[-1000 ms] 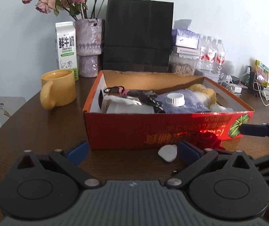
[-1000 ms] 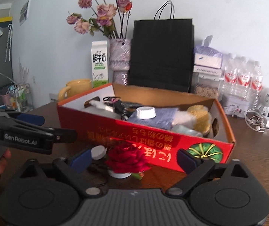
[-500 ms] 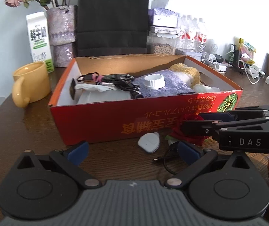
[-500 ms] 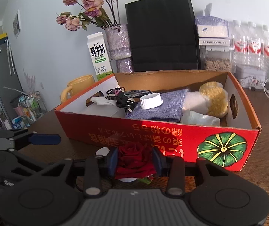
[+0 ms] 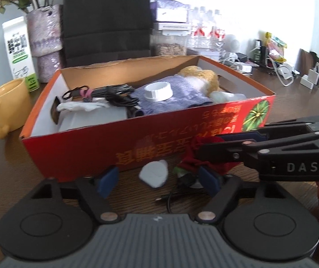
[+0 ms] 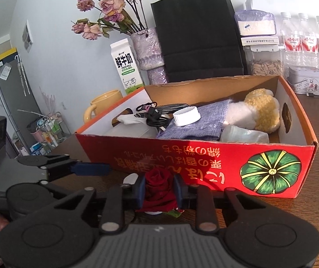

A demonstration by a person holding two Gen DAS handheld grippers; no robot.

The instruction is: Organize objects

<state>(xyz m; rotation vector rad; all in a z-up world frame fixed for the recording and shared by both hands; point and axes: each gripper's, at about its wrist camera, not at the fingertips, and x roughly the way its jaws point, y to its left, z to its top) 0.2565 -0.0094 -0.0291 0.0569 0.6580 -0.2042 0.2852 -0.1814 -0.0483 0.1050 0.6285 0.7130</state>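
Observation:
My right gripper (image 6: pixel 159 189) is shut on a dark red fabric rose (image 6: pixel 158 179) just in front of the red cardboard box (image 6: pixel 204 163); the rose also shows in the left wrist view (image 5: pixel 196 156), pinched by the right gripper (image 5: pixel 206 145). The box (image 5: pixel 105 149) holds black cables (image 5: pixel 114 93), a white lid (image 5: pixel 158 91) on purple cloth, and a yellow plush toy (image 5: pixel 202 78). My left gripper (image 5: pixel 159 178) is open and empty, low over the table. A small white object (image 5: pixel 154 174) and a black cord (image 5: pixel 175 197) lie between its fingers.
A yellow mug (image 5: pixel 5 109), milk carton (image 5: pixel 18 49), vase of dried flowers (image 6: pixel 146 49) and black paper bag (image 6: pixel 197 31) stand behind the box. Water bottles (image 6: pixel 304 42), a seed jar (image 6: pixel 266 62), a tin (image 6: pixel 307 82) and chargers (image 5: pixel 309 80) crowd the back right.
My right gripper closed on the red rose and has lifted it slightly. My left gripper stayed open and shifted a little closer and leftward of the box front.

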